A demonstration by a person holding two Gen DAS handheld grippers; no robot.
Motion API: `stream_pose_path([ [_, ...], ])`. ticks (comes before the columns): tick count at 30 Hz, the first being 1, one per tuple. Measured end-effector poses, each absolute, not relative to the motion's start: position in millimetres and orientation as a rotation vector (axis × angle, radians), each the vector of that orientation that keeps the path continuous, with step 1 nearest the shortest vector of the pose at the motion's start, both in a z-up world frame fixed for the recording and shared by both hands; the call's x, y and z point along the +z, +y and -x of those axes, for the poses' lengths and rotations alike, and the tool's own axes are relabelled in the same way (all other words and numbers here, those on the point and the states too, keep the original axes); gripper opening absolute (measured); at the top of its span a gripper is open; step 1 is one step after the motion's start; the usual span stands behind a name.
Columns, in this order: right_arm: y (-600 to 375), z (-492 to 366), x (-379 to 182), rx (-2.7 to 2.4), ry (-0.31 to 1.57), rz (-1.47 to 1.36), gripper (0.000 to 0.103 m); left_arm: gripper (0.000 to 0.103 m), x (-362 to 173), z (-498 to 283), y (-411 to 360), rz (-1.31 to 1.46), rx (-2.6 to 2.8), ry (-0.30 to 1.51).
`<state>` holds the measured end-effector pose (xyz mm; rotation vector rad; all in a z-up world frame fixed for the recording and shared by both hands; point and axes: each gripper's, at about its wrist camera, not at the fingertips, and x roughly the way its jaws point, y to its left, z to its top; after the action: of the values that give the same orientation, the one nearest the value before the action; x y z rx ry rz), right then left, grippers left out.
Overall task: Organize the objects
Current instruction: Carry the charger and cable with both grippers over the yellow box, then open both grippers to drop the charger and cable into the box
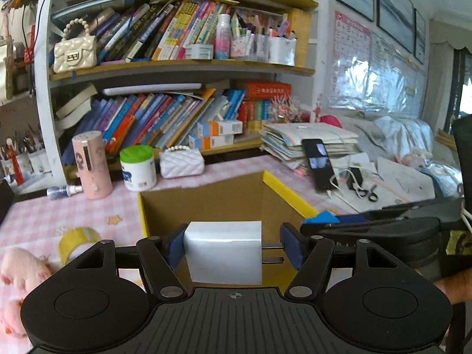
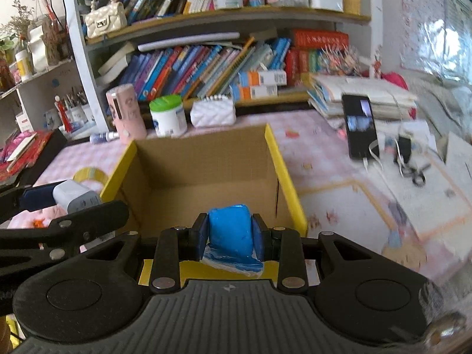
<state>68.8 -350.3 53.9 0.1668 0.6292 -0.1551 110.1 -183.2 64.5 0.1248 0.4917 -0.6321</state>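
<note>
In the left wrist view, the left gripper (image 1: 233, 249) pinches a white wall charger (image 1: 223, 252) sideways between its blue pads, one pad on the charger's flat end at 9 o'clock and the other meeting its two metal prongs at 3 o'clock; that end-to-end hold keeps the smooth block from twisting. The charger hangs in front of an open cardboard box (image 1: 206, 203) with yellow-taped edges, which stands on a pink checked tablecloth (image 1: 38, 218), so the carry looks aimed at dropping it inside. At 8 o'clock from the box lies a roll of yellow tape (image 1: 77, 243); at 11 o'clock stands a green-lidded tub (image 1: 138, 167) beside a white quilted purse (image 1: 181, 162), and at 2 o'clock a phone (image 1: 320, 163) leans on a stack of papers. The tip of the other tool enters at 3 o'clock. In the right wrist view, the right gripper (image 2: 230, 233) is pressed narrowly on a blue plastic-wrapped packet (image 2: 231, 227), squeezed across its soft middle with its crinkled end hanging below the pads. It hovers at the box's near wall, at 6 o'clock of the opening, whose visible interior appears empty. At 9 o'clock the left tool and its charger show just outside the box's left wall, so both items seem ready to go in together.
</note>
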Motion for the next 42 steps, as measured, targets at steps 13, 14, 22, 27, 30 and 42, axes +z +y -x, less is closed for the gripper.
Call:
stream_pose_path([
  [13, -383, -190, 27, -0.037, 0.771, -0.027, 0.029, 0.066, 21, -195, -236, -0.269, -0.503, 0.713],
  [14, -385, -200, 23, -0.028, 0.795, -0.016, 0.029, 0.066, 17, -200, -239, -0.277, -0.499, 0.732],
  [22, -377, -253, -6, 0.061, 0.916, 0.101, 0.029, 0.066, -8, -223, -255, -0.377, -0.453, 0.848],
  [27, -376, -271, -22, 0.108, 1.020, 0.154, 0.029, 0.066, -12, -225, -262, -0.393, -0.448, 0.864],
  [30, -373, -273, -30, 0.148, 1.078, 0.178, 0.029, 0.066, -11, -223, -264, -0.391, -0.450, 0.871],
  [42, -393, -267, -37, 0.214, 1.113, 0.206, 0.029, 0.067, -14, -212, -281, -0.414, -0.486, 0.869],
])
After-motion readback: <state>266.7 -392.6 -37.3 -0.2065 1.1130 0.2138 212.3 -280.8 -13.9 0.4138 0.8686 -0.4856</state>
